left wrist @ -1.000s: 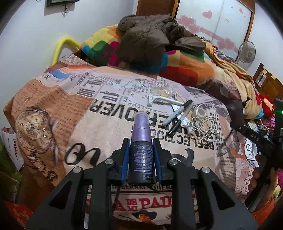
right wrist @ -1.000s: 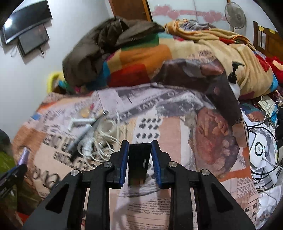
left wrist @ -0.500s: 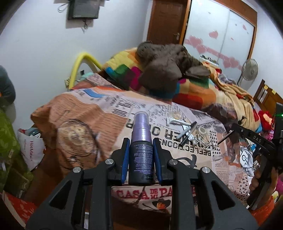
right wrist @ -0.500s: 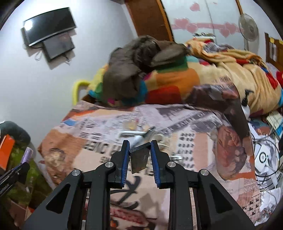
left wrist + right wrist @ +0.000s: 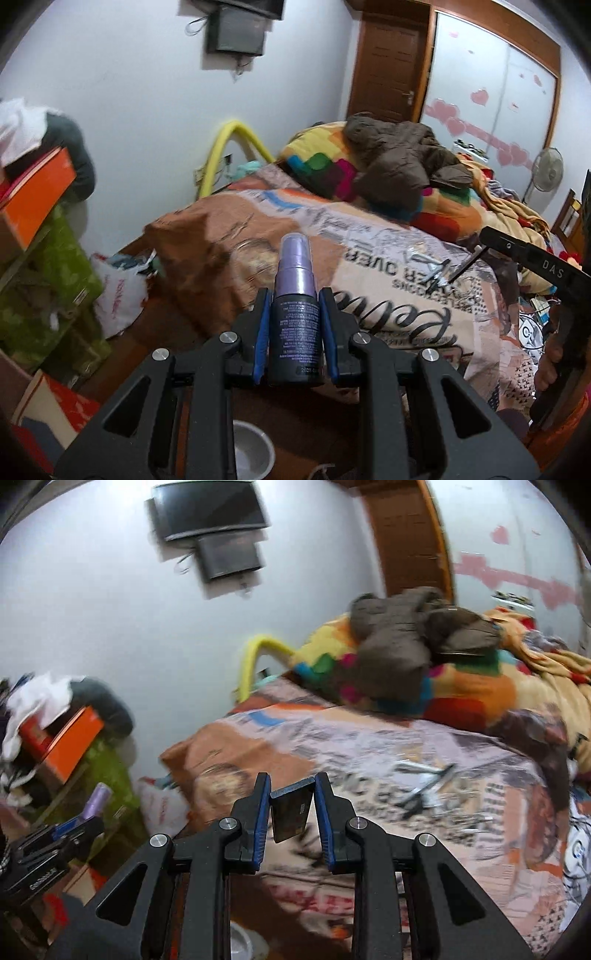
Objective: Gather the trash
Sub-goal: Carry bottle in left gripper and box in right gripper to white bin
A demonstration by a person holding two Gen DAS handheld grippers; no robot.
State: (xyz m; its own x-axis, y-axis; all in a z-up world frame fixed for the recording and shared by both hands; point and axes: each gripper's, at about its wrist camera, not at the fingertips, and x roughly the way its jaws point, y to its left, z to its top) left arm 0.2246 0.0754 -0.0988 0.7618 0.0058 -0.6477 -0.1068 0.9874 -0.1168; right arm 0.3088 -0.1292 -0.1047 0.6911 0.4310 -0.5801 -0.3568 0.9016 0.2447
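Left wrist view
- left gripper (image 5: 295,317): blue pads clamped on a purple spray bottle (image 5: 295,314), a smooth cylinder standing upright at centre.
- bed (image 5: 369,266): newsprint-patterned cover, at 1 o'clock.

Right wrist view
- right gripper (image 5: 291,805): narrow, pinching a flat dark card-like piece (image 5: 291,814), tilted.
- white bag (image 5: 166,808): crinkled plastic, at 9 o'clock.
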